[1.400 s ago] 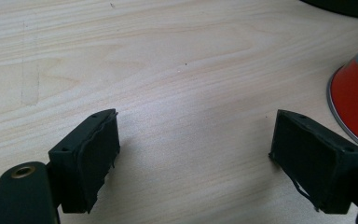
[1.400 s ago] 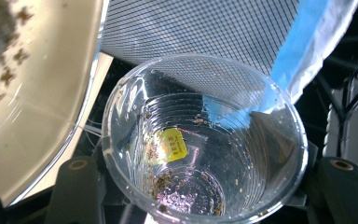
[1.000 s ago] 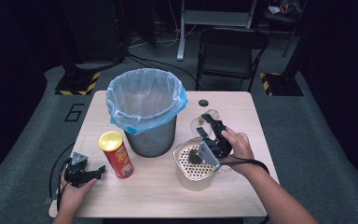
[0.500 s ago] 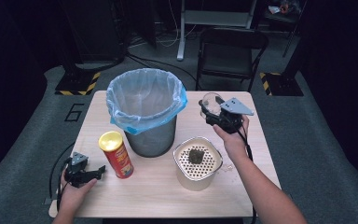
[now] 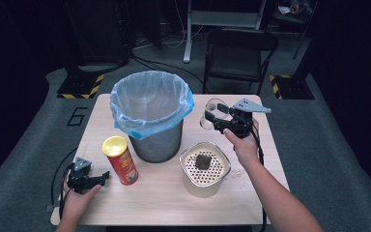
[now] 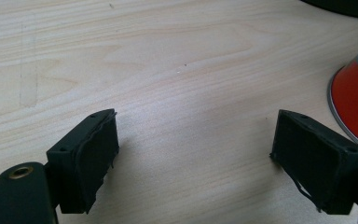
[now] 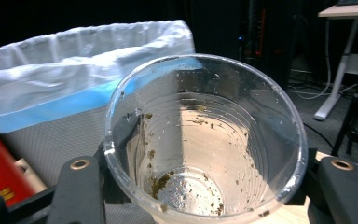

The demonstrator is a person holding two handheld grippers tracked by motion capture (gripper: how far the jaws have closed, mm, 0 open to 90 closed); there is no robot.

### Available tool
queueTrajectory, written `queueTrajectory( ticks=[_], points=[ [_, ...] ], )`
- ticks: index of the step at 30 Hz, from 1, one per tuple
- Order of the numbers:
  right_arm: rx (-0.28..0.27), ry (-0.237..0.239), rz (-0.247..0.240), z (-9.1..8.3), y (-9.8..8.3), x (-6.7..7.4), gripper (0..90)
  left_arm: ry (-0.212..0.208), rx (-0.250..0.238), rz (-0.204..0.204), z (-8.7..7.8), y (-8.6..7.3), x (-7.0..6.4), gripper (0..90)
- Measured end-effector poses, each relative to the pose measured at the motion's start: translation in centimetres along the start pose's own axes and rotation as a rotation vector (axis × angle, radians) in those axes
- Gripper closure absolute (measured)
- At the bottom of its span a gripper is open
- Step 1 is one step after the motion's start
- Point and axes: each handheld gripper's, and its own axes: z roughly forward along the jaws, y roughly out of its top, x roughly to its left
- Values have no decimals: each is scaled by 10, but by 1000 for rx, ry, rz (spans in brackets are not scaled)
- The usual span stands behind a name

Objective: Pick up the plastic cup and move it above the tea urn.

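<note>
Clear plastic cup [image 5: 212, 112] is clamped in right hand-held gripper [image 5: 223, 121], now lifted away from strainer container [image 5: 205, 168] below it, toward lined bin [image 5: 149, 113]; dumping judged next. Left hand-held gripper [image 5: 96, 178] rests, jaws apart, empty.

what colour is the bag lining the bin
White with a blue band around the rim; the bin liner shows best in the high view.

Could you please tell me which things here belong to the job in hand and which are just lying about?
In the job:
clear plastic cup in right tool
perforated cream strainer box
blue-lined mesh bin

Lying about:
red crisp tube with yellow lid
black folding chair
</note>
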Motion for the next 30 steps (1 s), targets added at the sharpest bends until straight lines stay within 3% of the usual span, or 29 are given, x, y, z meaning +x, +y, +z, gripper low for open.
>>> queueTrajectory(
  ticks=[3,11,14,23,30],
  points=[
    [12,25,-26,-5,4,7,362,0,-1,0,0,0,0,140],
    [31,54,-36,-17,18,19,360,-15,2,28,-1,0,0,136],
    [43,63,-44,-23,23,24,359,-18,1,17,-1,-1,-1,136],
    [56,81,-62,-30,23,32,356,-19,1,30,-1,-1,1,144],
    [52,86,-78,-32,26,36,352,-25,-3,16,-2,-2,0,146]
  ],
)
